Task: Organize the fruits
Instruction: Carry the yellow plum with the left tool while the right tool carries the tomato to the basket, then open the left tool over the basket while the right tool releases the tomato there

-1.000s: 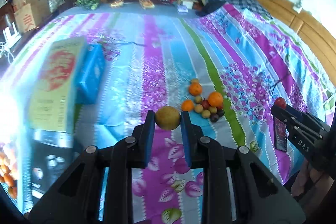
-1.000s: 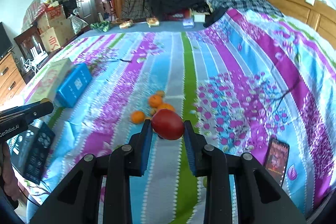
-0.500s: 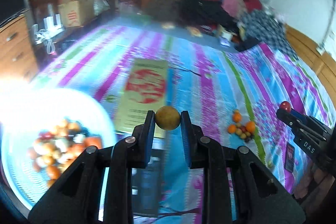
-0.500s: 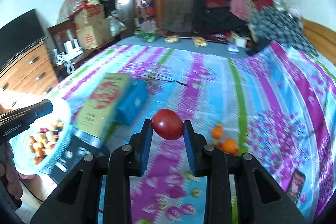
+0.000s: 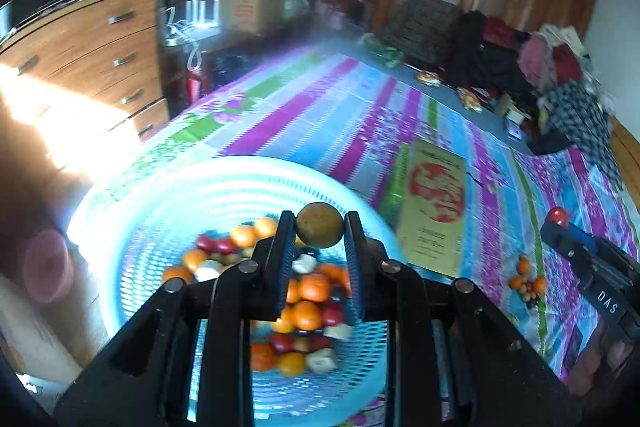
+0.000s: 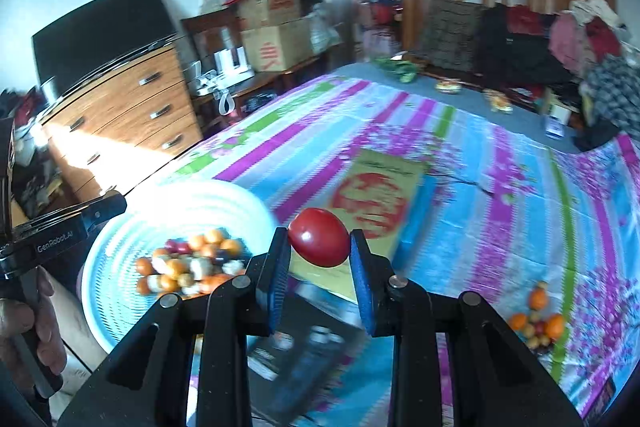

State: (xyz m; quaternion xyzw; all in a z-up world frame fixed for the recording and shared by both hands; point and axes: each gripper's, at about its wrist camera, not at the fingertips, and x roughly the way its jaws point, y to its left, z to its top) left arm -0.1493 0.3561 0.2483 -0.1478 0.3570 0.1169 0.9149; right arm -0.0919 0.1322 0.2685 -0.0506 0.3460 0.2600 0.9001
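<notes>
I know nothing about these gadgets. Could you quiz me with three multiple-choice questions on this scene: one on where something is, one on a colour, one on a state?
1. Where is the small heap of fruit not yet collected?
A. on the striped bedspread
B. on the wooden dresser
C. on the cardboard boxes

2. What colour is the basket with the collected fruit?
A. red
B. light blue
C. black

3. What is the right gripper doing?
A. standing open and empty
B. gripping a phone
C. gripping a red fruit

Answers: 1 A, the heap lies on the bedspread. 2 B, its mesh wall is pale blue. 3 C, the red fruit sits pinched between both pads.
</notes>
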